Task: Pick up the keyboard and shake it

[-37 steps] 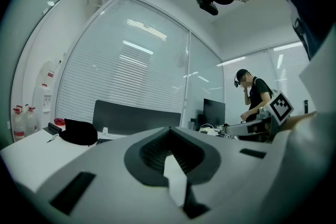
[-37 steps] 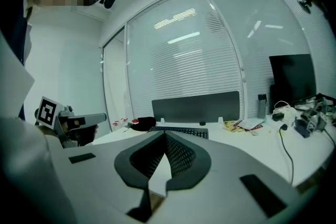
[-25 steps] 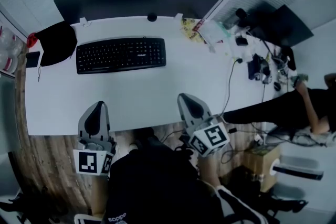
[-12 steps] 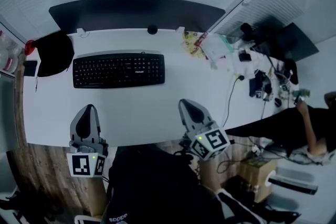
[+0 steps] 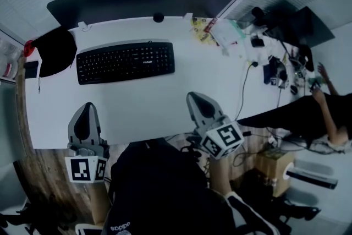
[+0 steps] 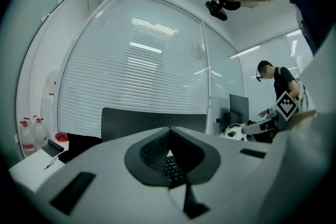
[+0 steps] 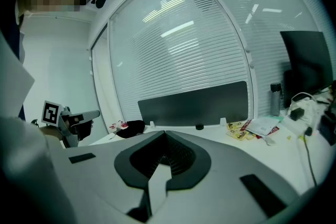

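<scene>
A black keyboard (image 5: 126, 62) lies flat on the white desk (image 5: 137, 102), towards its back left. My left gripper (image 5: 83, 110) hovers over the desk's near left edge, shut and empty, well short of the keyboard. A sliver of the keyboard (image 6: 171, 169) shows just past its closed jaws in the left gripper view. My right gripper (image 5: 193, 99) is over the near edge right of centre, also shut with nothing in it. In the right gripper view the closed jaws hide the keyboard.
A dark divider panel (image 5: 140, 1) runs along the desk's far edge. A black cap (image 5: 54, 50) and a phone (image 5: 31, 69) lie left of the keyboard. Leaflets (image 5: 212, 30), cables and gadgets (image 5: 272, 66) crowd the right end. Another person (image 5: 308, 115) is at the right.
My left gripper has drifted left and slightly nearer to me along the desk edge. The right gripper has barely shifted. The keyboard lies where it was.
</scene>
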`<state>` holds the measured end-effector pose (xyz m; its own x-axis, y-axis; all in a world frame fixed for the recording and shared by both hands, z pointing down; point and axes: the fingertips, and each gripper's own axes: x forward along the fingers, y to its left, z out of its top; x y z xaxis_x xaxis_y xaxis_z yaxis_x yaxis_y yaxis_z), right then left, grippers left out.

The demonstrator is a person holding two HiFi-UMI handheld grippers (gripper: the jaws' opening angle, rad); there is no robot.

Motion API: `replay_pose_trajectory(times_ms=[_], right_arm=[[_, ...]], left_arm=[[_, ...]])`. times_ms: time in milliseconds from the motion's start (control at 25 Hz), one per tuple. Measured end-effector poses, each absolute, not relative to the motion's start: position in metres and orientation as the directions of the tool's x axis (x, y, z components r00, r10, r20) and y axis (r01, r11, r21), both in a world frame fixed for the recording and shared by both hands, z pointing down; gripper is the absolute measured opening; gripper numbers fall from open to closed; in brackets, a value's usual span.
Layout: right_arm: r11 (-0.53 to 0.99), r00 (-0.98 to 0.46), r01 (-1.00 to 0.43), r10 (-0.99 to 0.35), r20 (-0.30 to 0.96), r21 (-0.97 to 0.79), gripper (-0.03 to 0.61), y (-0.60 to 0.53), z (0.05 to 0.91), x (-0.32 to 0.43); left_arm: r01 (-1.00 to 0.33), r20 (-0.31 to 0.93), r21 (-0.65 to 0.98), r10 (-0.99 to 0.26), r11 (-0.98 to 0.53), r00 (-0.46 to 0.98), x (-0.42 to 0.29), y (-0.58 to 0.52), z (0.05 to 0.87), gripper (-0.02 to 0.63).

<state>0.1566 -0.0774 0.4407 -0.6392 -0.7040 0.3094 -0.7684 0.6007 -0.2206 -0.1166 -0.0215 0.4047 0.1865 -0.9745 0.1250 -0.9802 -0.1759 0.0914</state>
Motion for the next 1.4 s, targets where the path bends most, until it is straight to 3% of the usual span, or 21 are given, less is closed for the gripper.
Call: replay_pose_trajectory(times_ms=[280, 480, 880, 1320, 1400], right_arm=[[0.58, -0.613, -0.79, -0.733, 0.295, -0.2, 0.003, -0.051, 0.435, 0.143], [0.583, -0.612, -0.791, -0.738, 0.286, -0.188, 0.002, -0.049, 0.432, 0.139], [0.59, -0.622, -0.783, -0.734, 0.275, -0.197, 0.003, -0.071, 0.432, 0.134], [0.565, -0.603, -0.798, -0.754, 0.261, -0.211, 0.005, -0.095, 0.437, 0.139], [0.556, -0.596, -0.802, -0.76, 0.257, -0.217, 0.009, -0.106, 0.44, 0.14]], left_arm=[[-0.963, 0.114, 0.045, -0.956, -0.266, 0.269, -0.128, -0.006, 0.406, 0.002], [-0.969, 0.157, 0.091, -0.958, -0.23, 0.242, -0.137, 0.007, 0.419, 0.002], [-0.969, 0.129, 0.144, -0.967, -0.202, 0.221, -0.138, -0.007, 0.414, 0.002], [-0.978, 0.206, 0.098, -0.957, -0.187, 0.203, -0.162, -0.022, 0.43, 0.005], [-0.976, 0.206, 0.137, -0.959, -0.17, 0.196, -0.178, -0.03, 0.433, 0.031]])
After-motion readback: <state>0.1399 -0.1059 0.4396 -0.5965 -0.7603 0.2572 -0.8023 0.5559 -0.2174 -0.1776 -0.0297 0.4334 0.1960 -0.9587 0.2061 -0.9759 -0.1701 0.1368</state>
